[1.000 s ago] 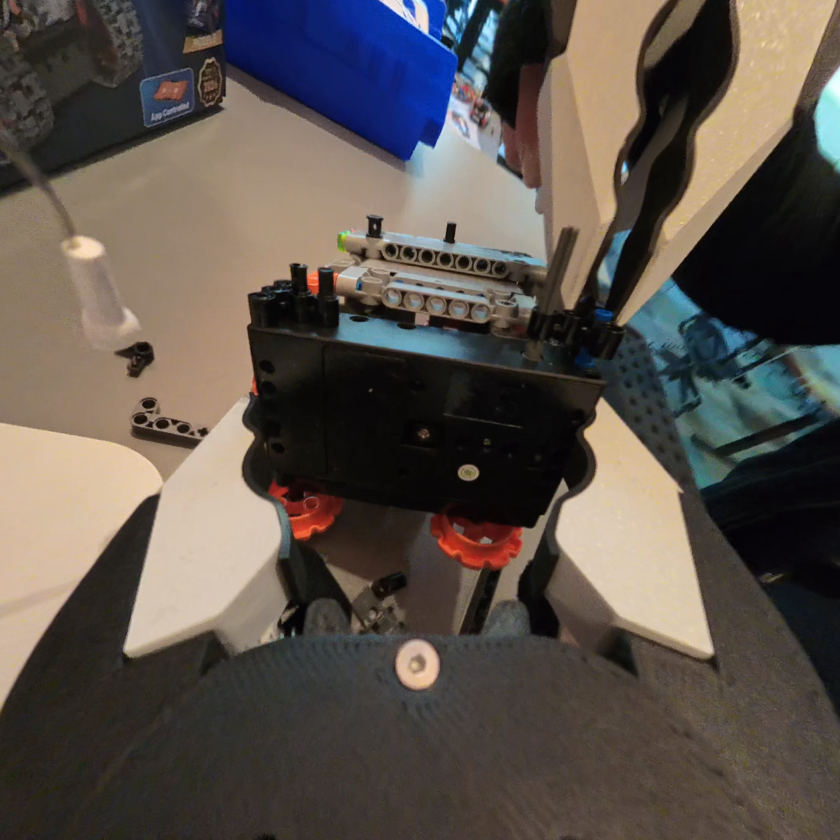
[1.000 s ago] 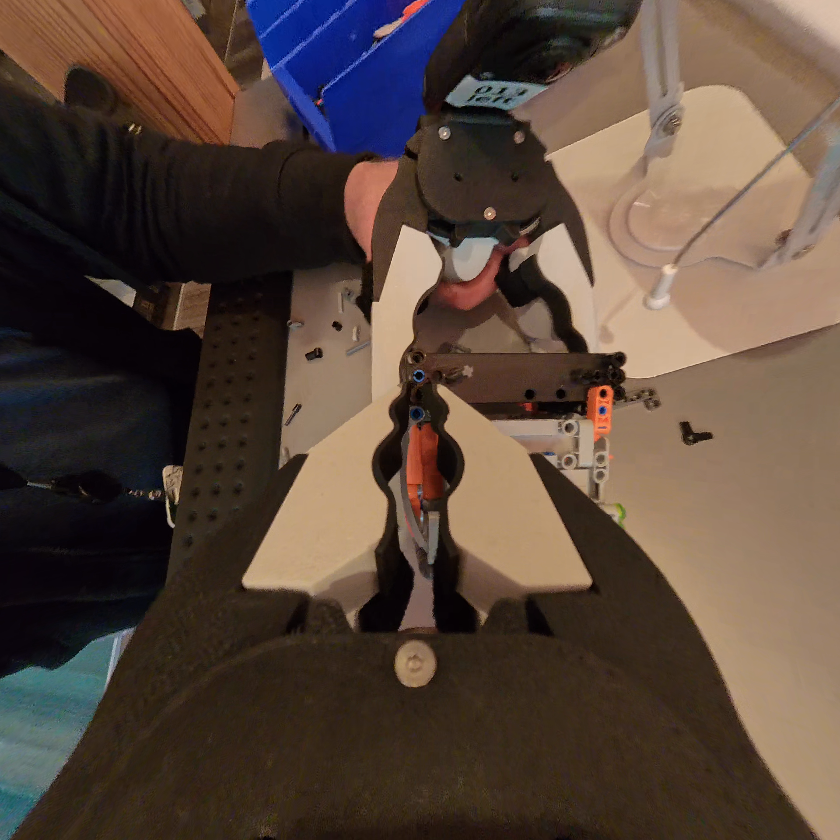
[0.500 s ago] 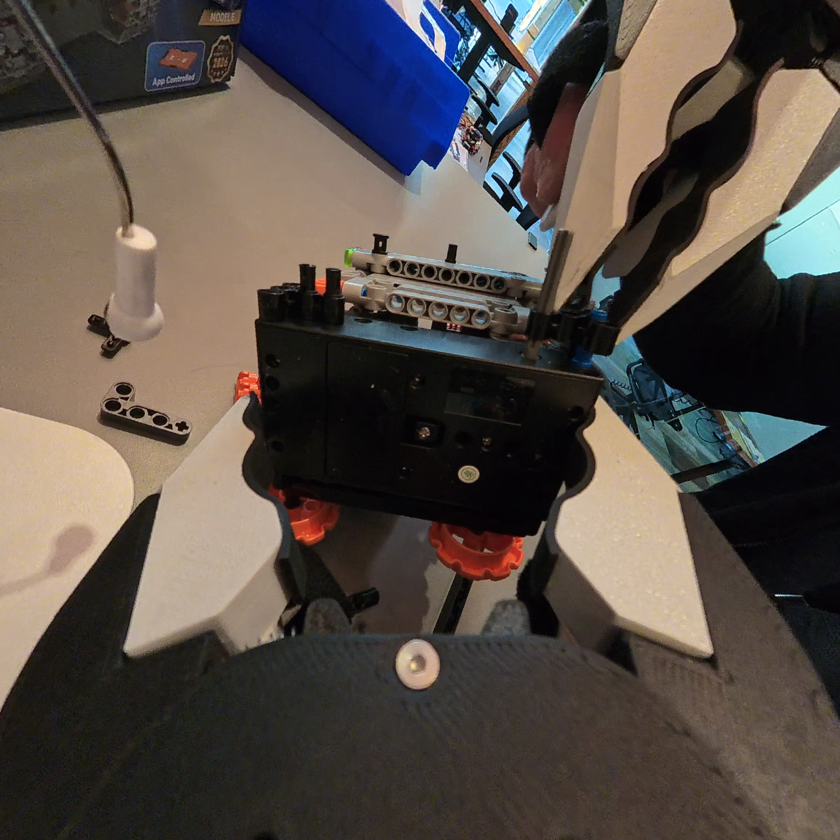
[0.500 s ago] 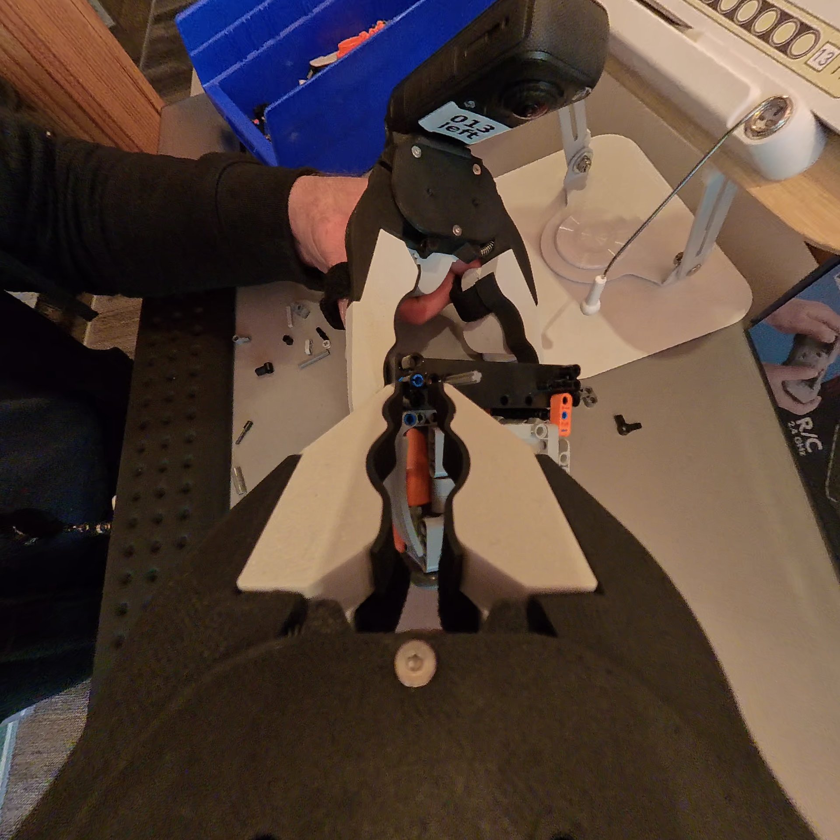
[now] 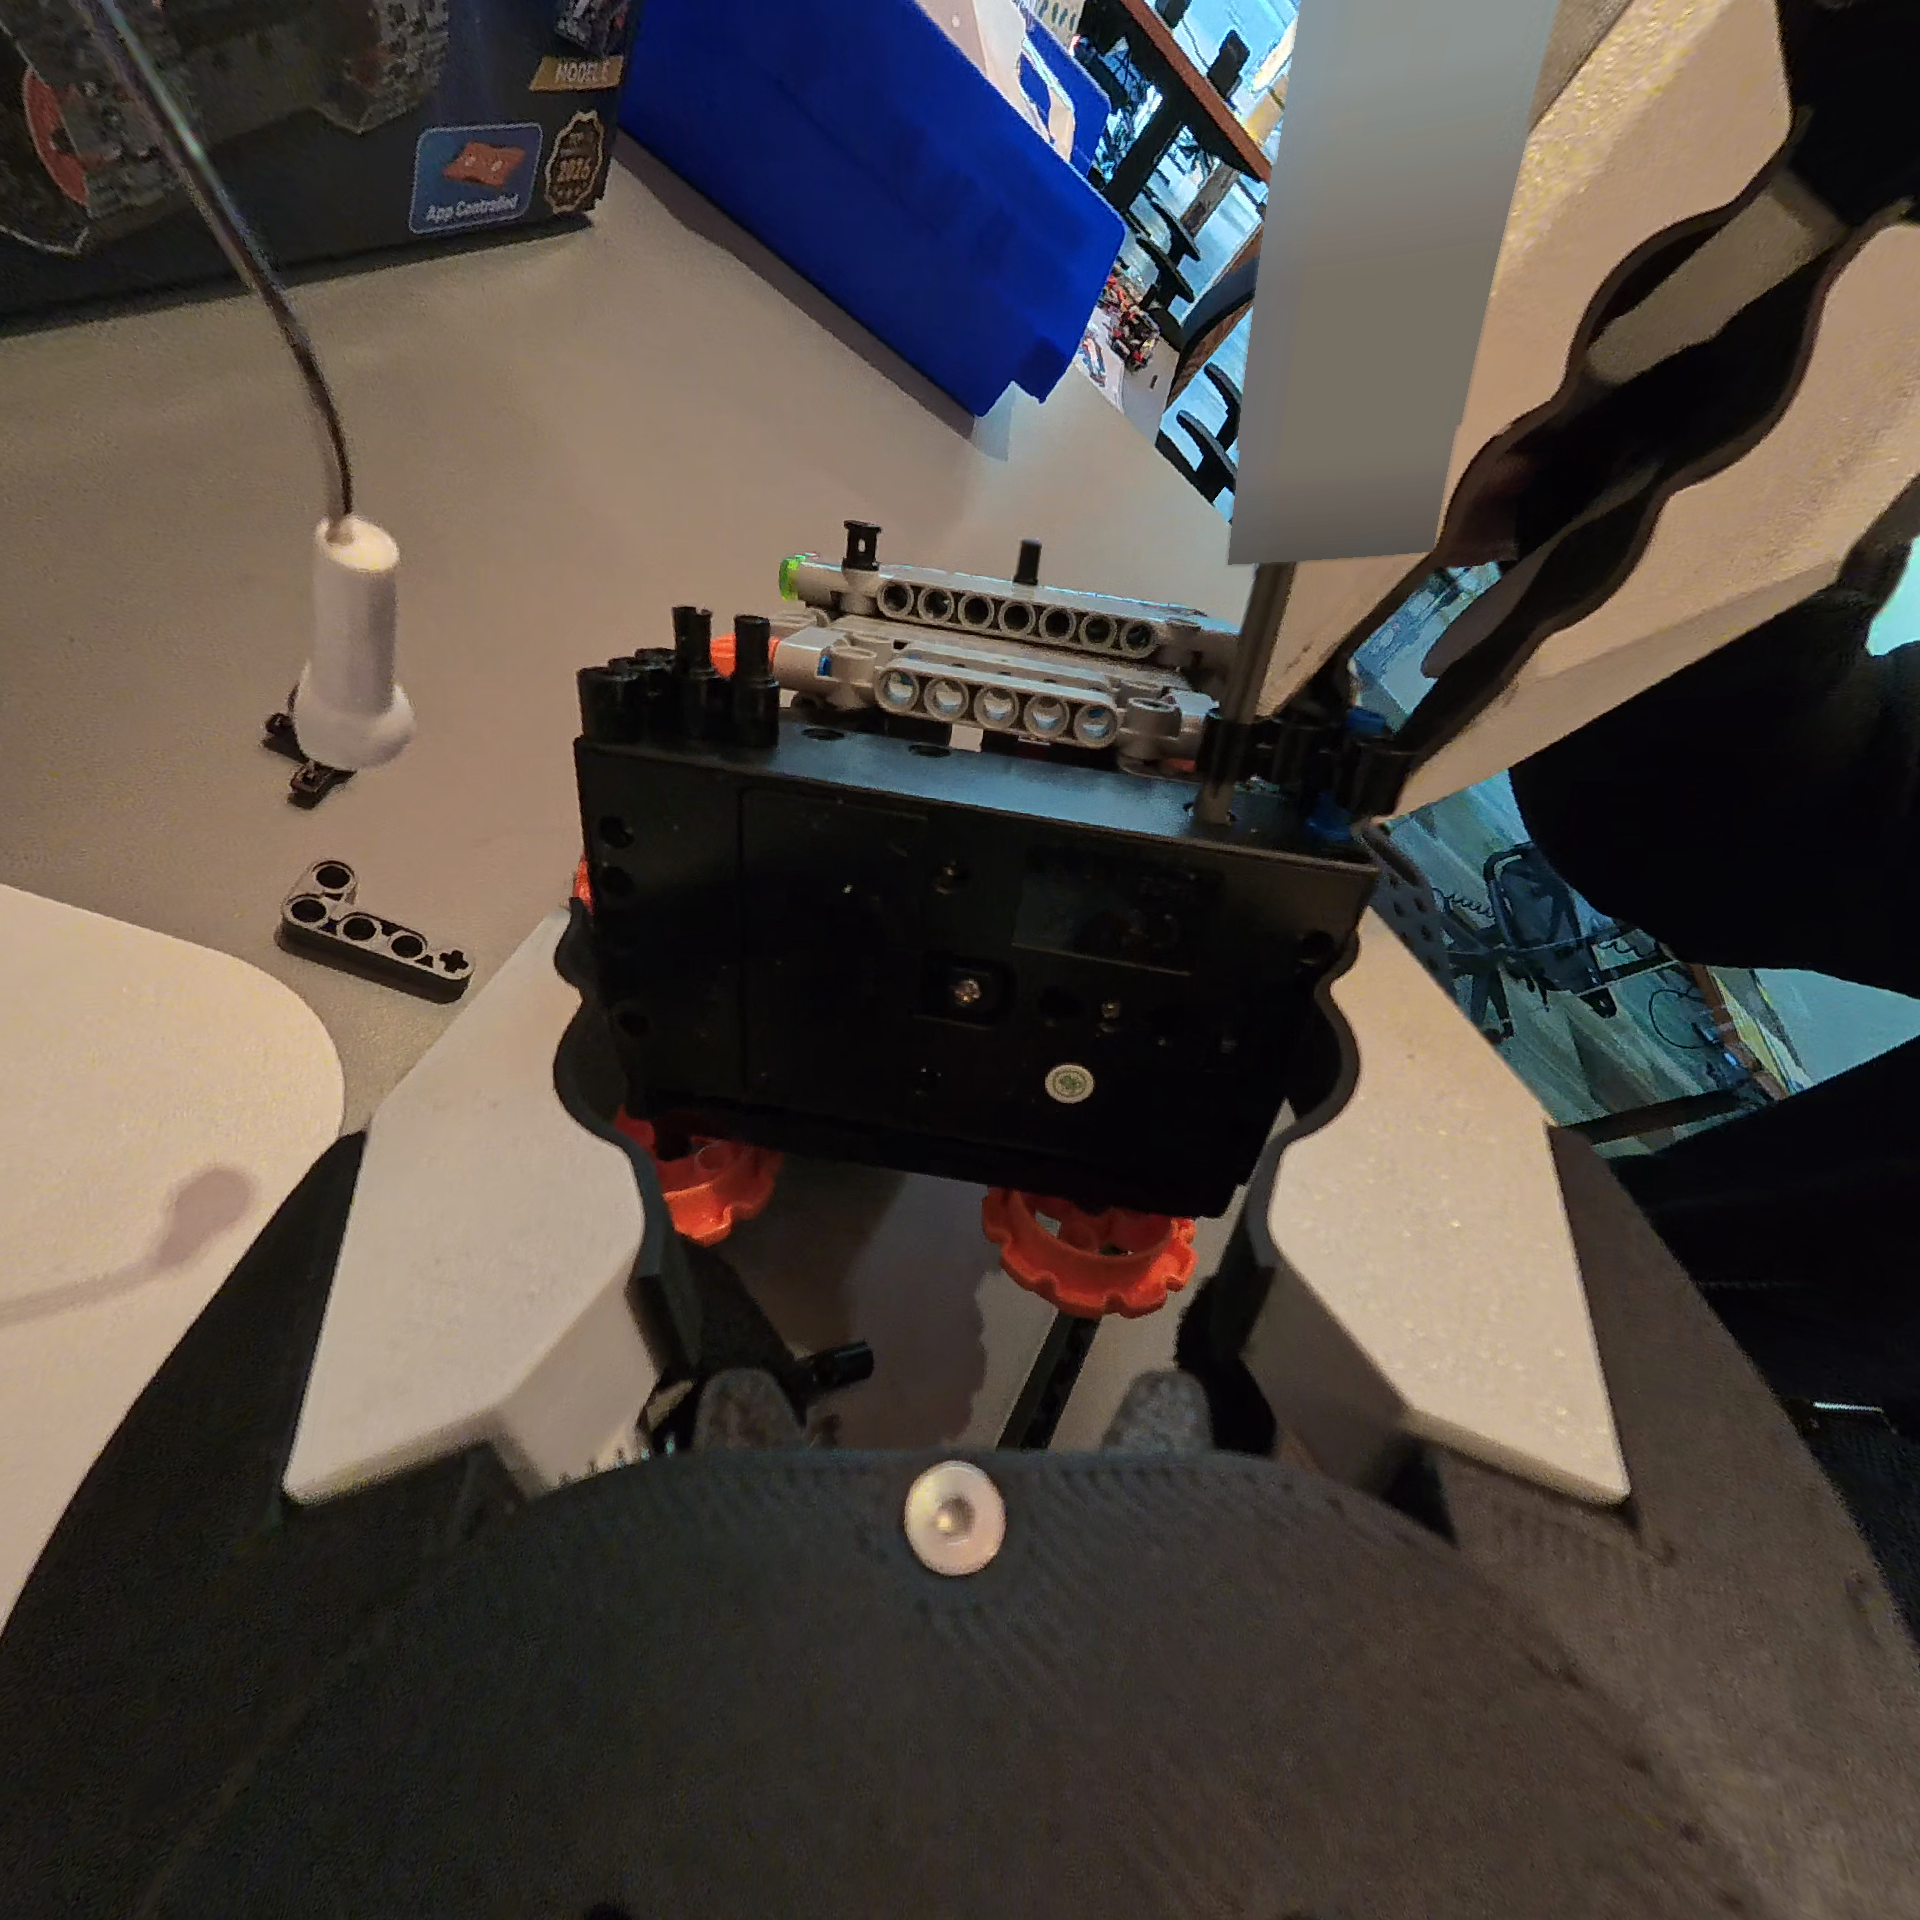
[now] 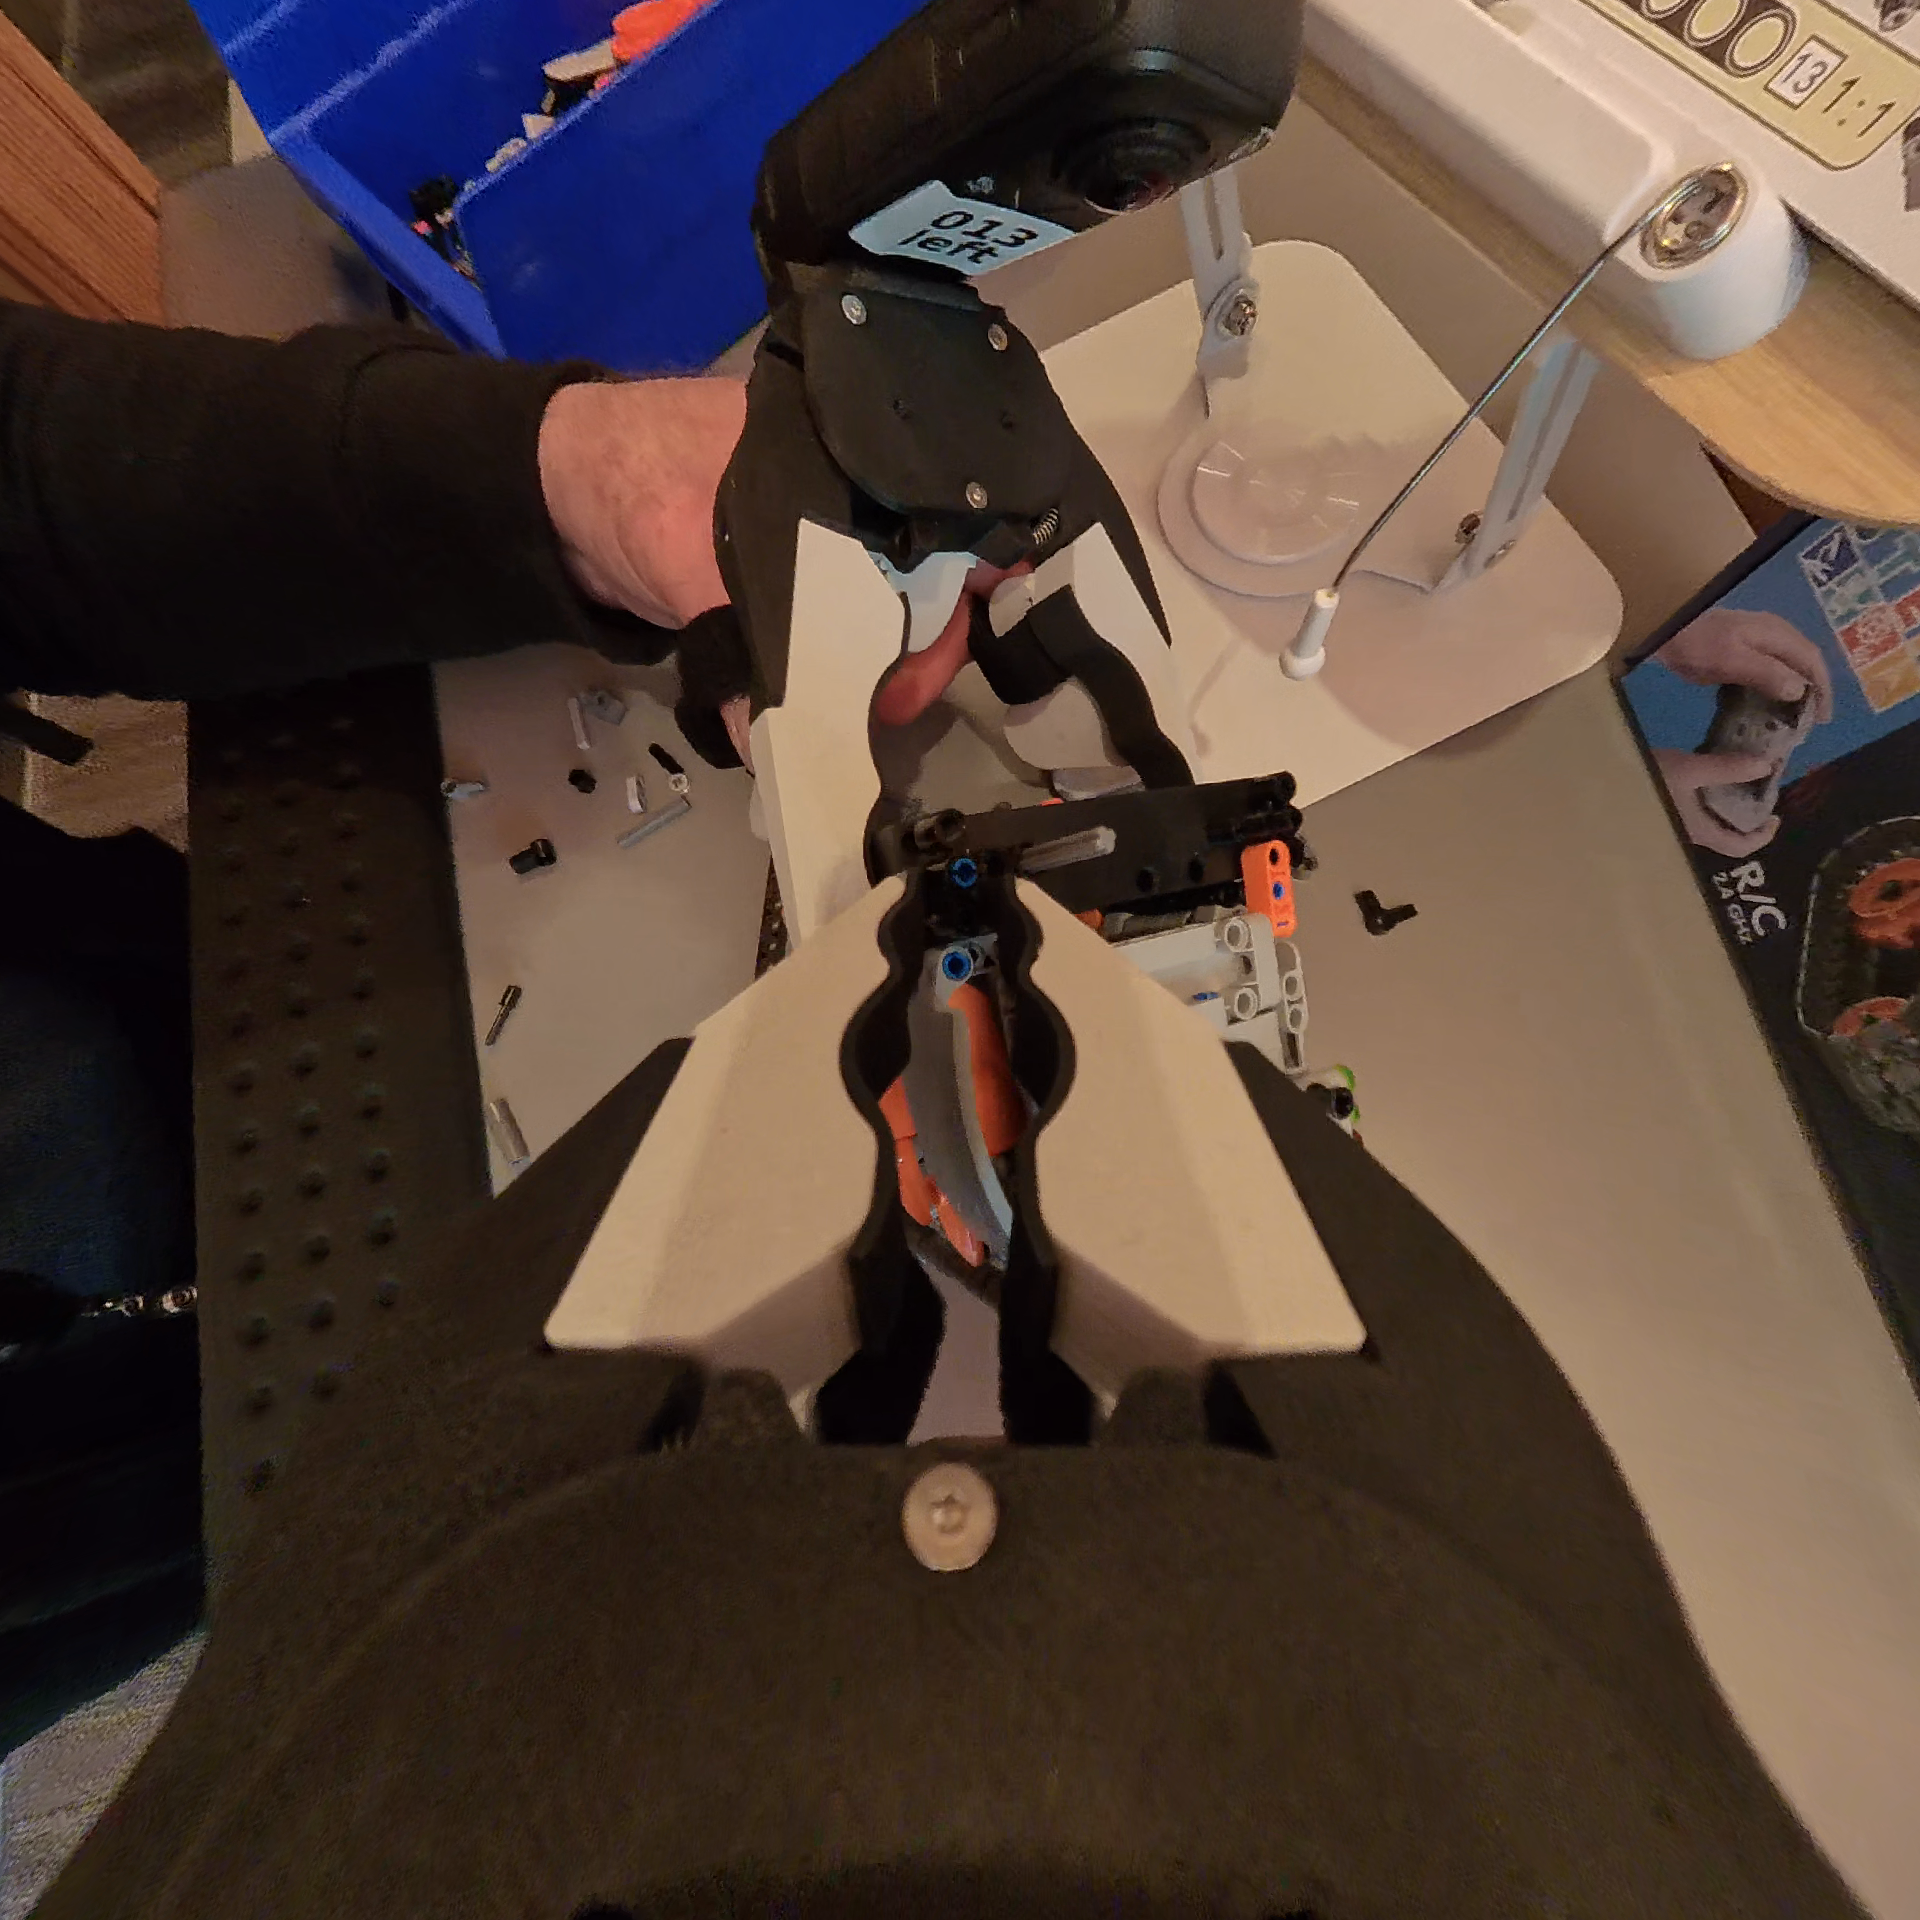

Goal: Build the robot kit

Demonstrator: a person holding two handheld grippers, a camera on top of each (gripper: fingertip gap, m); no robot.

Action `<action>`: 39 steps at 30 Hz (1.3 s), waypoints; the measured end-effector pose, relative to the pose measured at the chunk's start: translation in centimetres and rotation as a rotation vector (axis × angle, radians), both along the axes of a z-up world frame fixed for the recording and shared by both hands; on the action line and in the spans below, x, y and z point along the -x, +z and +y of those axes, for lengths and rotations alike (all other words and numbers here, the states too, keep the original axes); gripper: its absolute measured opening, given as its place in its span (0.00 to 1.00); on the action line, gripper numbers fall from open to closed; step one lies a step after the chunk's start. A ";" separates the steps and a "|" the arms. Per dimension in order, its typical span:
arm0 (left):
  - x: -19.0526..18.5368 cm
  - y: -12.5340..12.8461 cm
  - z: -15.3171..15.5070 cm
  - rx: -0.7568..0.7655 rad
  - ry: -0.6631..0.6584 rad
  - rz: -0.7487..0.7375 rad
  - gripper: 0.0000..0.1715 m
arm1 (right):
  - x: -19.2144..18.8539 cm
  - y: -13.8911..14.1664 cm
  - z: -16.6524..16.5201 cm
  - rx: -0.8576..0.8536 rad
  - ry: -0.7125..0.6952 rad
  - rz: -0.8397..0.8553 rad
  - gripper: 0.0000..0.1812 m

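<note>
- The left claw (image 5: pixel 956 1049) is clamped on the black block (image 5: pixel 966 966) of a brick-built model, one white finger against each side of the block.
- On top of the black block lie grey beams with round holes (image 5: pixel 997 665), and black pins (image 5: pixel 686 696) stand at its left corner; two orange toothed wheels (image 5: pixel 1086 1247) show below the block.
- The right claw (image 6: pixel 951 894) comes down on the block's right top corner, its fingers drawn close together about a thin grey axle (image 5: pixel 1236 707) that stands upright there; whether it truly grips the axle I cannot tell.
- In the right wrist view, a curved grey and orange piece (image 6: pixel 961 1112) shows in the gap between that claw's fingers, just in front of the block.
- Left of the block, on the grey worktop (image 5: pixel 520 436), lie a dark angled beam (image 5: pixel 369 932) and, farther off, a white-capped wire end (image 5: pixel 348 644).
- Beyond the block stand a blue bin (image 5: pixel 862 177) and a printed box (image 5: pixel 291 125).
- Small loose pins (image 6: pixel 623 800) lie scattered on the worktop near the hand (image 6: pixel 634 499) holding the left claw.
</note>
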State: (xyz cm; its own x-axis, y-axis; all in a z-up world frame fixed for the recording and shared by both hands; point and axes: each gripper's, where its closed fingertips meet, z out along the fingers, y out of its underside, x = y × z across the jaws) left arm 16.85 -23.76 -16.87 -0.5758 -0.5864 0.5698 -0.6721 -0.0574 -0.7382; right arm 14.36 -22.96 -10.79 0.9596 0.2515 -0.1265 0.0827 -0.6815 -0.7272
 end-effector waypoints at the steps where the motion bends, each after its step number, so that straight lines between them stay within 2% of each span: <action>1: 0.1 0.0 -0.1 -0.004 -0.004 0.000 0.76 | 0.0 0.0 0.0 0.003 -0.004 -0.009 0.06; 10: 0.0 -0.1 -0.1 -0.017 0.004 -0.002 0.76 | 0.0 -0.1 -0.2 0.016 -0.015 -0.071 0.04; 15: -0.2 -0.2 0.3 -0.040 0.016 -0.016 0.76 | -0.1 -0.2 0.0 0.031 -0.003 -0.190 0.05; 18: -0.3 -0.3 0.5 -0.054 0.021 -0.019 0.76 | -0.2 -0.2 0.0 0.003 -0.007 -0.174 0.05; 21: -0.1 -0.4 -0.1 -0.073 0.013 -0.017 0.76 | -0.2 0.3 -0.3 -0.025 -0.003 -0.226 0.07; 29: -0.1 -0.4 -0.1 -0.081 0.021 -0.012 0.76 | -0.1 0.2 -0.7 -0.051 0.026 -0.284 0.05; 39: -0.1 -0.5 -0.1 -0.097 0.034 -0.017 0.75 | -0.1 -0.1 -0.6 -0.015 0.046 -0.398 0.04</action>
State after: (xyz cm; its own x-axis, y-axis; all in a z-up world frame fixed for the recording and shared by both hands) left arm 16.96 -23.87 -17.35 -0.5635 -0.6580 0.4995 -0.6583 -0.0077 -0.7528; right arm 14.42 -23.57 -10.85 0.9207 0.2939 0.2567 0.3898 -0.6604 -0.6418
